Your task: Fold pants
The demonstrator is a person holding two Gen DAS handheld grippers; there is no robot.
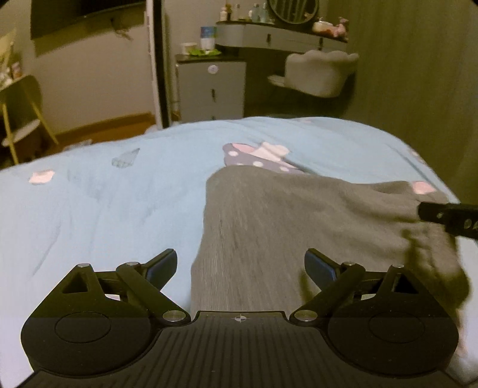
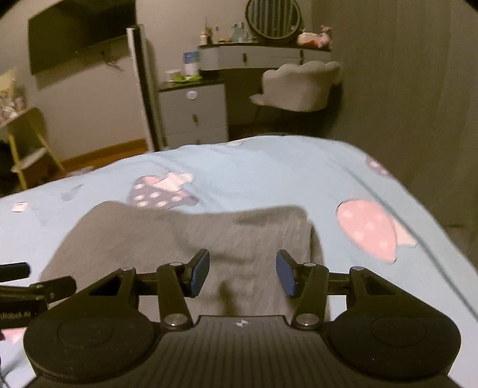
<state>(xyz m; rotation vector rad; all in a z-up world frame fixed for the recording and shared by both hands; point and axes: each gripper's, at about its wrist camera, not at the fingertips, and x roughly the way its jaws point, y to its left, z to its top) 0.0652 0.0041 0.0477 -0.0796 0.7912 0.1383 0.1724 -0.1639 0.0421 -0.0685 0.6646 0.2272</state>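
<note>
While the grey pants (image 1: 283,226) lie spread on the light-blue bedsheet (image 1: 104,194), both grippers hang just above them w/ nothing btwn the pads: left gripper (image 1: 240,265) spread wide, right gripper (image 2: 242,273) about half apart, pants directly below.

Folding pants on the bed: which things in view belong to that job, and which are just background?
Belongs to the job:
- grey pants, spread on the blue bedcover
- left gripper, fingers apart, nothing between them
- right gripper, fingers apart, nothing between them

Just lying about:
- white chair
- drawer unit
- dressing table with round mirror
- wall TV
</note>
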